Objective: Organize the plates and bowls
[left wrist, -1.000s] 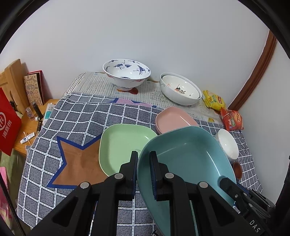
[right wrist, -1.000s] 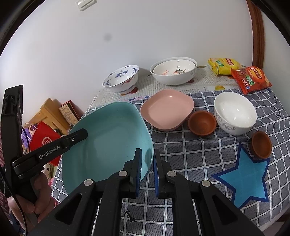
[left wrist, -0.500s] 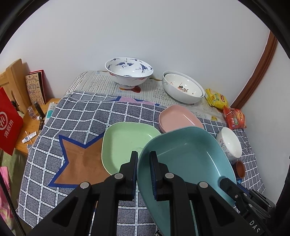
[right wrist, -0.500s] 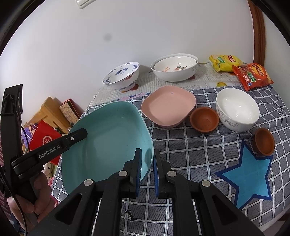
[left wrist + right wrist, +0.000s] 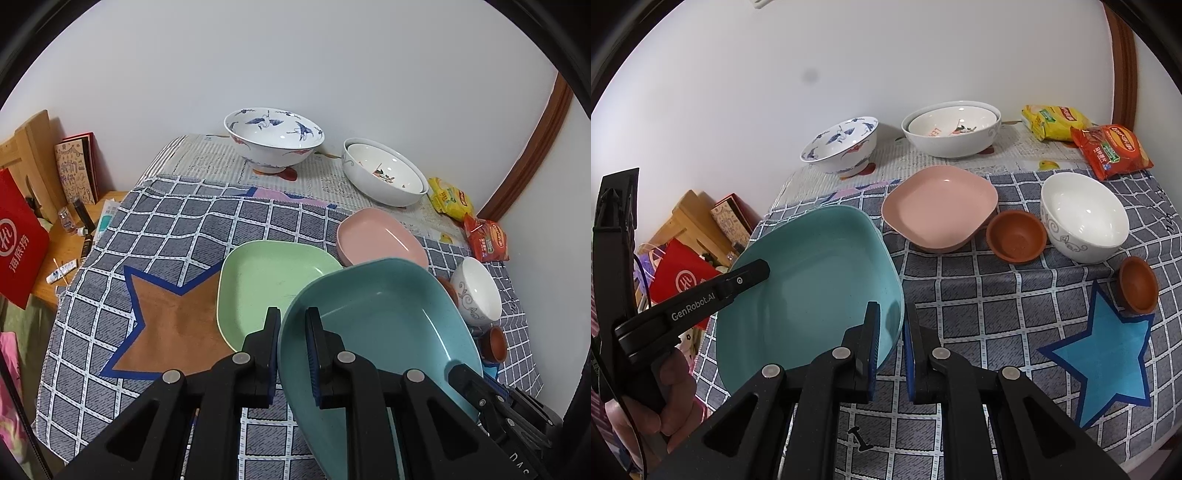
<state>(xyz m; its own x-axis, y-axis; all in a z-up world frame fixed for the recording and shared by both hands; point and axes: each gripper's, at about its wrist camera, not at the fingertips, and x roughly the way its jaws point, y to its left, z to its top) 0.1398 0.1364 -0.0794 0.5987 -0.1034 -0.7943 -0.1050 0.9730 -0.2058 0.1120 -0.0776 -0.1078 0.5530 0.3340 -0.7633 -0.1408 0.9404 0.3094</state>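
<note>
My left gripper (image 5: 291, 332) is clamped on the near-left rim of the teal plate (image 5: 384, 317), one finger outside the rim and one inside. My right gripper (image 5: 891, 332) pinches the opposite rim of the same teal plate (image 5: 812, 280), so I hold it between both tools, lifted and tilted above the checked tablecloth (image 5: 177, 236).

Taking the teal plate as the landmark: the green plate (image 5: 269, 277) lies flat on the cloth partly beneath its left edge, next to the brown star (image 5: 173, 332) printed on the cloth. Just beyond the teal plate's far edge sits the pink plate (image 5: 940, 206). To the right of the pink plate, seen from my right wrist, a small brown bowl (image 5: 1015, 236) stands just beside a white bowl (image 5: 1084, 218) with a grey scroll pattern. A second small brown bowl (image 5: 1137, 282) sits further right, at the tip of the blue star (image 5: 1108, 354).

Far behind the teal plate, near the wall on a newspaper-like sheet (image 5: 207, 162), stand a blue-and-white crane bowl (image 5: 275, 138) and two nested white bowls (image 5: 384, 175). Right of those lie a yellow snack packet (image 5: 1054, 122) and a red snack packet (image 5: 1112, 149).

My left hand (image 5: 668, 398) shows at the right-wrist view's lower left, wrapped around its gripper's handle.
</note>
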